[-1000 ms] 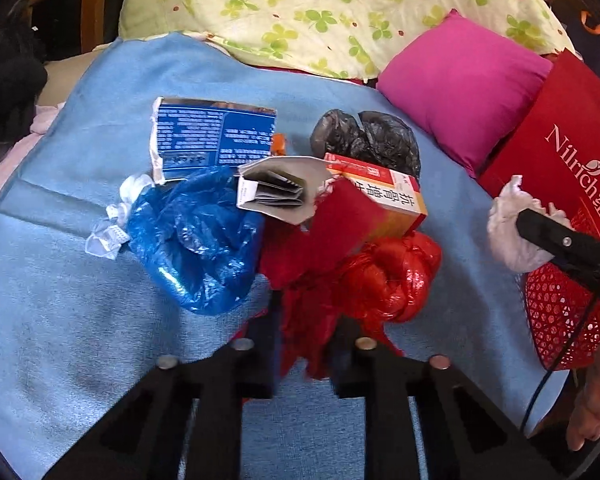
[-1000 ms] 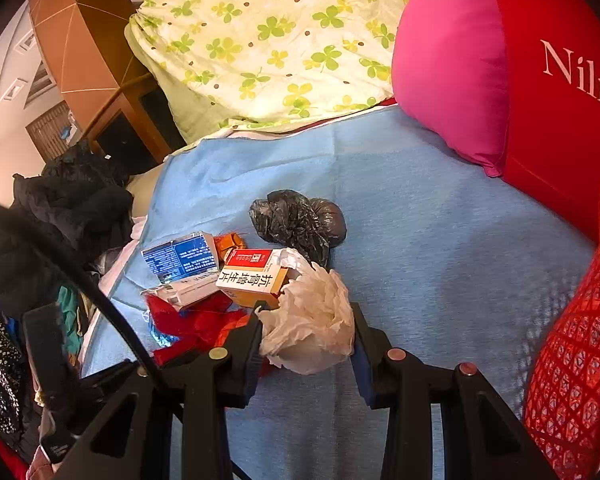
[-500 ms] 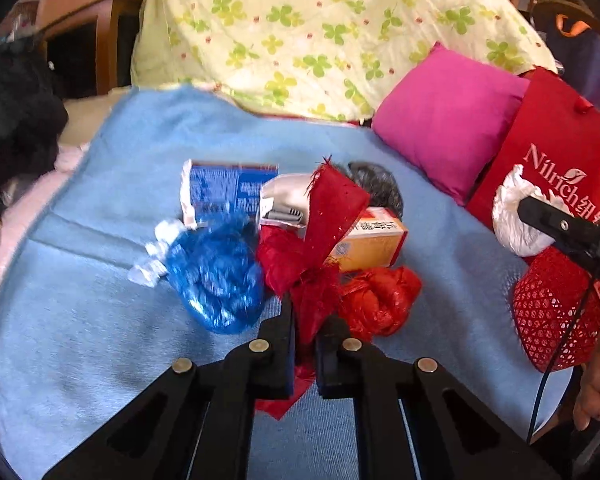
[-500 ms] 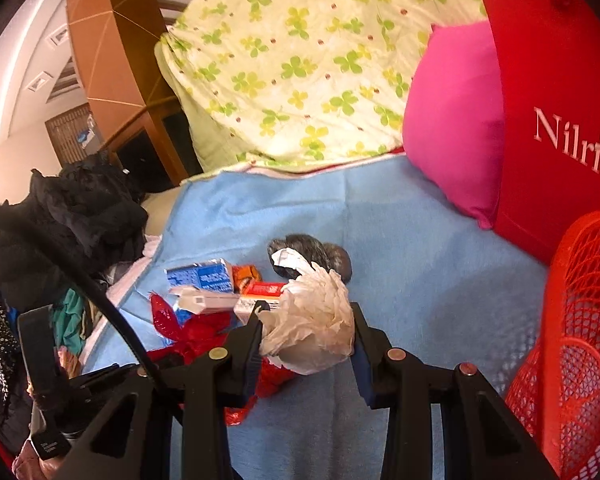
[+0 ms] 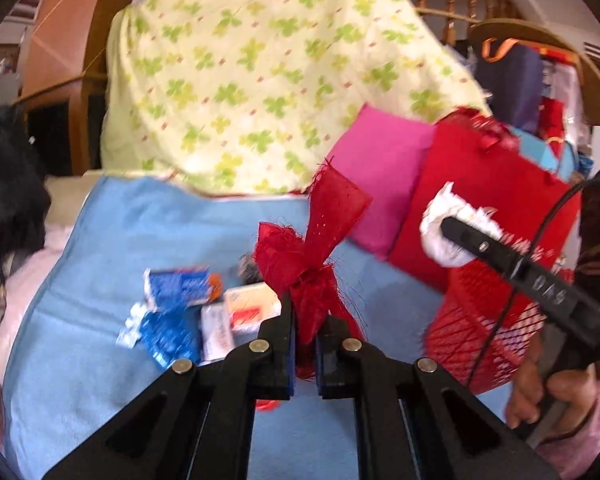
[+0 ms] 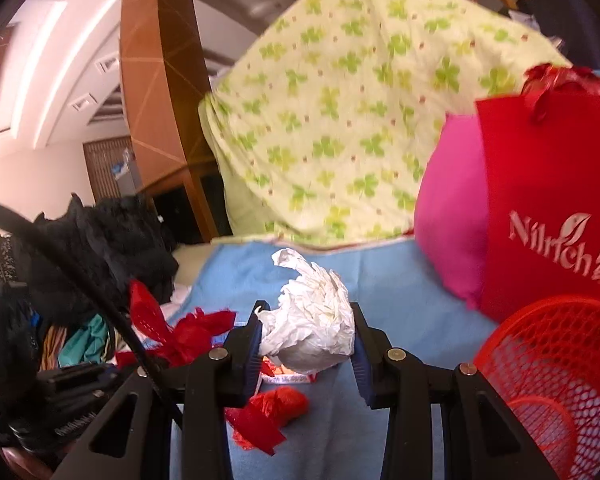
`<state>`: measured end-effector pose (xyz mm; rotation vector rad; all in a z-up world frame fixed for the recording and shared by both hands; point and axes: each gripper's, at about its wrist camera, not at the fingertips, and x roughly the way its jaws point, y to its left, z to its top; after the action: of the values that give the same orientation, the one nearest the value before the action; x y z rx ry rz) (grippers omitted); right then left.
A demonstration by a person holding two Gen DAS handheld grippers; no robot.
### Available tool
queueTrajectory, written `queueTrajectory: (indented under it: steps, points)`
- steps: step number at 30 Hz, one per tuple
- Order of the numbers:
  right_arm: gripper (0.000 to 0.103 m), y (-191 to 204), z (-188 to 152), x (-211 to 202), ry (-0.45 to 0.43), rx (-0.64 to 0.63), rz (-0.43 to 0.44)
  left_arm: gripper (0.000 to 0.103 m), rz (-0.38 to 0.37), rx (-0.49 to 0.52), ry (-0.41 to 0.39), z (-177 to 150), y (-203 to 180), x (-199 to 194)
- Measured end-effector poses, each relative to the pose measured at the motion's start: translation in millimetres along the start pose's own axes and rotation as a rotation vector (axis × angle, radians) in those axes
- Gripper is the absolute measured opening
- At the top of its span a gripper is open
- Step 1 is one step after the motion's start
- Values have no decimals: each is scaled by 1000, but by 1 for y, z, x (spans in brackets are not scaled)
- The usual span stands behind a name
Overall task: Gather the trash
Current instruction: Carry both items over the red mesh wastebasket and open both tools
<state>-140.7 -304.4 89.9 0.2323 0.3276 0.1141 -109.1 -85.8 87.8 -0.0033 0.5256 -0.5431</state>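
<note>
While both grippers were raised above the bed, the scene read as follows.

Left gripper point(image 5: 305, 334): its two black fingers were drawn narrow and pinched the frayed red mesh-and-ribbon scrap point(image 5: 314, 248), which stood up between them, clear of the bedding.

Right gripper point(image 6: 306, 340): its fingers stood fairly wide and clamped the crumpled white plastic bag point(image 6: 312, 320) from both sides; in the left wrist view the same bag point(image 5: 440, 232) hung in front of the red bag.

Remaining trash: a blue printed carton point(image 5: 178, 286), a crinkled blue plastic bag point(image 5: 168, 336) and a white-and-red box point(image 5: 246, 314) lay close together on the light blue bedsheet point(image 5: 112, 240); all were blurred. A crumpled red plastic bag point(image 6: 278, 404) lay on the sheet below the right gripper.

Receptacle: the red plastic mesh basket point(image 6: 556, 380) sat at the lower right, just beside the right gripper.

Surroundings: a red fabric tote bag printed "Nilrich" point(image 6: 548, 200) stood behind the basket, touching a magenta cushion point(image 6: 448, 208). A pale yellow quilt with green clover print point(image 6: 340, 120) rose behind them. A heap of black clothing point(image 6: 112, 240) lay at the left edge of the bed.

Obstruction: the raised red scrap hid part of the trash pile in the left wrist view.
</note>
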Motion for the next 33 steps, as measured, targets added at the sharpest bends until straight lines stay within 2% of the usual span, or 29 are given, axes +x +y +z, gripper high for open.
queueTrajectory:
  steps: [6,16,25,29,33]
  points:
    - [41,-25,9,-38,-91,38,-14,8,-58,58,-43,21,-44,-9]
    - [43,-92,18,-93,-190,173,-90,8,-236,110,-8,44,-124,10]
    - [43,-147,14,-123,-219,292,-159,8,-331,147,59,37,-178,37]
    - [49,-161,13,-129,-220,335,-172,8,-349,147,110,31,-192,57]
    - [66,-178,11,-129,-203,415,-148,10,-371,119,183,21,-194,75]
